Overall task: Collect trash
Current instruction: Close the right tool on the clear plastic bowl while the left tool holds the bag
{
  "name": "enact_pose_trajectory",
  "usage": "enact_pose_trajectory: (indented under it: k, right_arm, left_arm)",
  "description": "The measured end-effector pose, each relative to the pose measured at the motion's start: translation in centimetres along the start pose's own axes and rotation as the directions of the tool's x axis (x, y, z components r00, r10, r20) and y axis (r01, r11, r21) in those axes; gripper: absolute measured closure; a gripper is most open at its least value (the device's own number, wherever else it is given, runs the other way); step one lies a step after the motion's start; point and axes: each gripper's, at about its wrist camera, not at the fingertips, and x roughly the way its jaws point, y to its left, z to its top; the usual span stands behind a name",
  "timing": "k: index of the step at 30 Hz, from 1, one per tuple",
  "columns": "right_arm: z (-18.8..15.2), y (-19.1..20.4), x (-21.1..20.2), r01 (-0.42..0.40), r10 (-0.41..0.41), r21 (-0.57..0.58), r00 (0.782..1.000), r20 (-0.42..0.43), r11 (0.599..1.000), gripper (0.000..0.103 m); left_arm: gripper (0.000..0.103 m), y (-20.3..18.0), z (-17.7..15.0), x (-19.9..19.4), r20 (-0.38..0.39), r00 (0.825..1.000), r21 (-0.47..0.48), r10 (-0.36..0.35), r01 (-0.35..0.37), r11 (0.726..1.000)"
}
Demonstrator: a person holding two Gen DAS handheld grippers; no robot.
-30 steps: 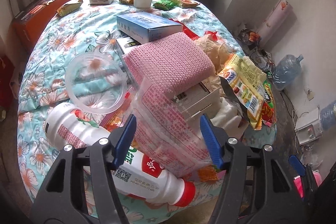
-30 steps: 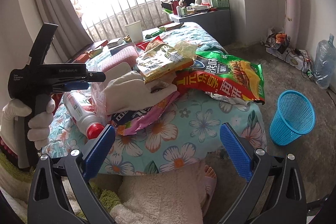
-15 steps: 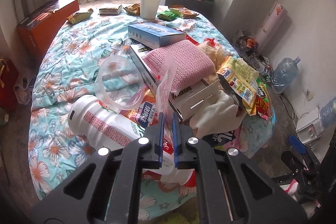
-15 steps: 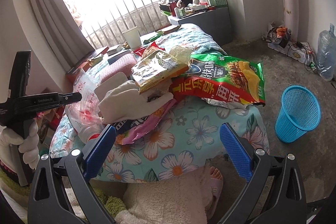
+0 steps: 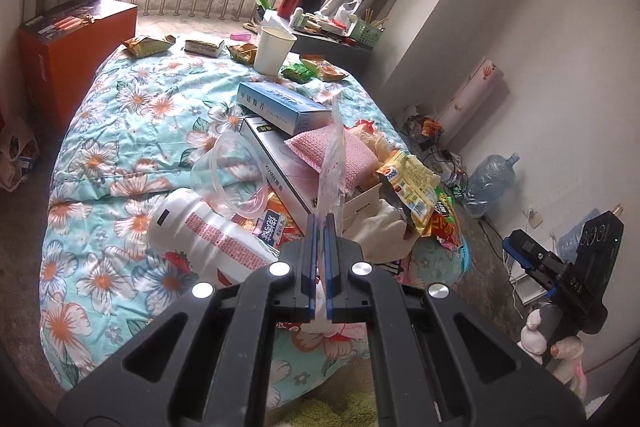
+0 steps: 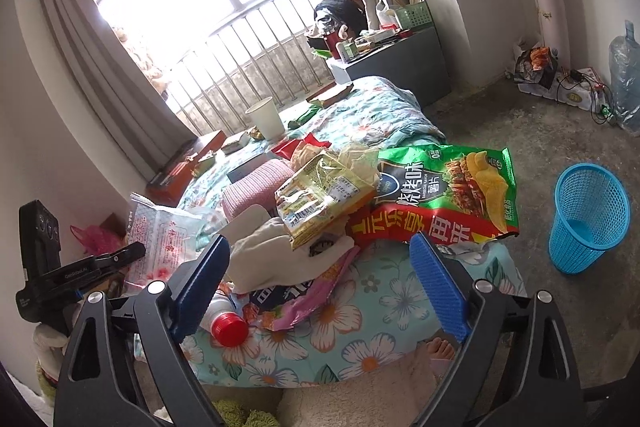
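Note:
My left gripper (image 5: 319,223) is shut on a clear plastic wrapper with red print (image 5: 333,163) and holds it up above the flowered bedspread (image 5: 120,147). The same wrapper (image 6: 160,239) shows in the right wrist view, hanging from the left gripper (image 6: 132,253). My right gripper (image 6: 320,279) is open and empty at the near edge of the bed, in front of a white glove (image 6: 272,259), a yellow snack bag (image 6: 320,199) and a green-and-red chip bag (image 6: 448,195). A blue mesh trash basket (image 6: 586,219) stands on the floor at the right.
On the bed lie a white bottle with a red cap (image 5: 208,235), a clear plastic cup (image 5: 228,171), a blue box (image 5: 280,107), a pink cloth (image 5: 336,155), a paper cup (image 5: 272,51) and several snack wrappers. An orange box (image 5: 72,47) stands at the left. A water jug (image 5: 488,179) stands by the wall.
My left gripper shut on the clear wrapper and lifted it off the pile, pulling back from the bed. My right gripper stayed open and shifted a little.

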Motion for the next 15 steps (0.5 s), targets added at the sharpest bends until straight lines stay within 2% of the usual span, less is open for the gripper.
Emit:
enact_pose_trajectory:
  k: [3,6,10,15]
  right_arm:
    - [0.5,1.0,0.5,-0.047,0.047,0.011,0.999,-0.01,0.999,0.022]
    - [1.2,3.6,1.5,-0.081,0.08,-0.045,0.996,-0.026,0.996,0.024]
    - [1.7,9.1,4.3,-0.154,0.143,-0.172,0.987,-0.074,0.973,0.026]
    - [0.6,16.0,9.8,-0.198,0.145,-0.321,0.973,-0.181,0.926,0.03]
  left_arm:
    - [0.102,1.1,0.2,-1.7,0.068,0.997,-0.018,-0.042,0.043,0.999]
    - [0.102,2.5,0.3,-3.7,0.15,0.988,-0.037,-0.043,0.049,0.998]
    - [0.102,5.4,0.5,-5.8,0.222,0.974,-0.095,0.037,-0.017,0.995]
    - [0.102,9.7,-0.1,-7.7,0.238,0.964,-0.188,0.118,-0.074,0.979]
